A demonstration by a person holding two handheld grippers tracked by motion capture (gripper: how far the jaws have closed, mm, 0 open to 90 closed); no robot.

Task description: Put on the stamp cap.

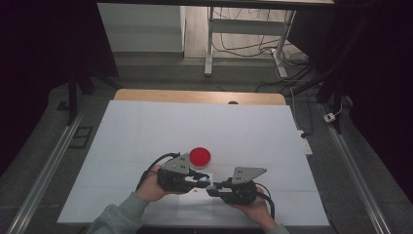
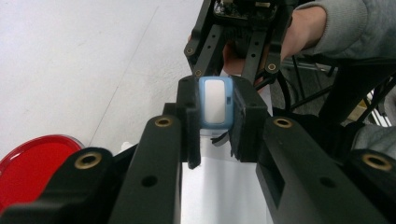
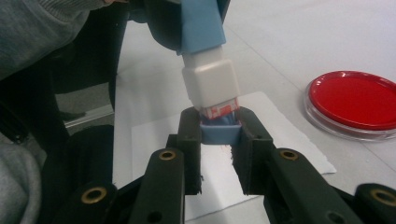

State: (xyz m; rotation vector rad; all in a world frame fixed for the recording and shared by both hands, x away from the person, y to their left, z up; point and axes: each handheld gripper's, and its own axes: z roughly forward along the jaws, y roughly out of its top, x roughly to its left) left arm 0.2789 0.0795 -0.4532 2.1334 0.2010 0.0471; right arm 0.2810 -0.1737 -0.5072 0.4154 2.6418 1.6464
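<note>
Fingers of both grippers are clamped on one small blue-and-white stamp, each taking one end. From the high view, the left gripper (image 1: pixel 203 178) and right gripper (image 1: pixel 214 188) meet tip to tip just in front of the red dish (image 1: pixel 200 156), above a white paper sheet (image 1: pixel 195 207) on the worktop (image 1: pixel 146 131).

Left gripper view: its fingers (image 2: pixel 190 122) pinch the stamp (image 2: pixel 216 102) end on, its long axis running straight away toward the right gripper beyond.

Right gripper view: its fingers (image 3: pixel 189 135) hold the blue cap (image 3: pixel 219 133); the white body rises away toward the left gripper, red dish at the right. Pulling apart along that axis looks like the next move.
</note>
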